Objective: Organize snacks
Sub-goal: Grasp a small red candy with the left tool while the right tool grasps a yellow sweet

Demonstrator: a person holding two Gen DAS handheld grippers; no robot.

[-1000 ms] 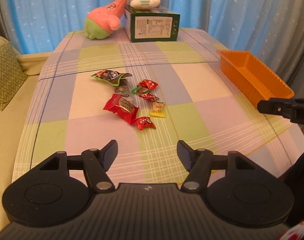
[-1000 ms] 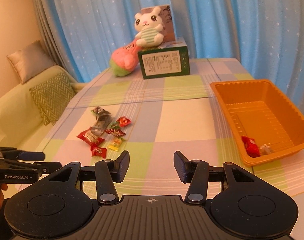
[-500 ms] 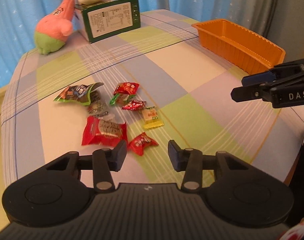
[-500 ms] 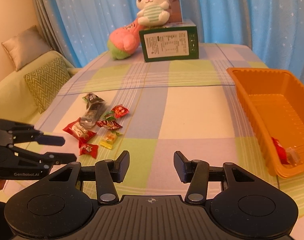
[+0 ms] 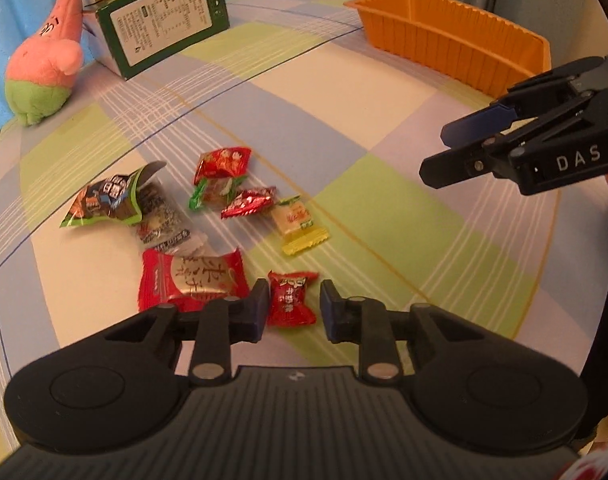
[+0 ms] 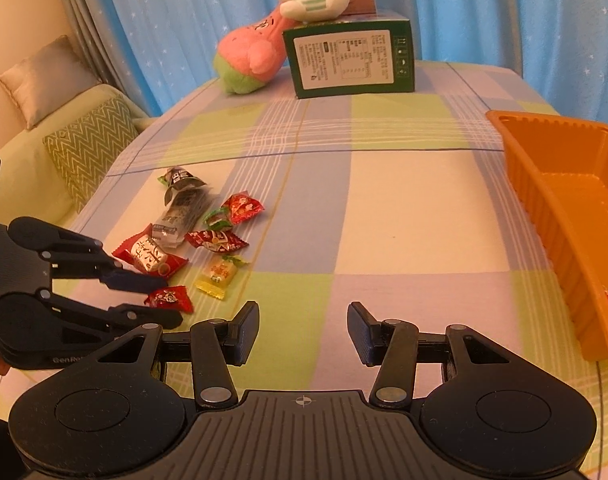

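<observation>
My left gripper (image 5: 293,306) jaws spread around small red candy (image 5: 291,298), not clamped. Right gripper (image 6: 303,332) released, empty; orange tray (image 6: 544,204) at 2 o'clock.

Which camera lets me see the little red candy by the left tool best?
The left wrist view. The little red candy lies right between the open fingers of the left tool, big and unblocked. In the right wrist view the same candy looks smaller, seen from the side, with the left tool reaching around it.

Candy wrappers (image 5: 291,300) glossy crinkled foil; orange tray (image 5: 456,36) ribbed shiny plastic; tablecloth (image 5: 344,92) matt woven; grippers' bodies (image 5: 295,412) matt black plastic.
</observation>
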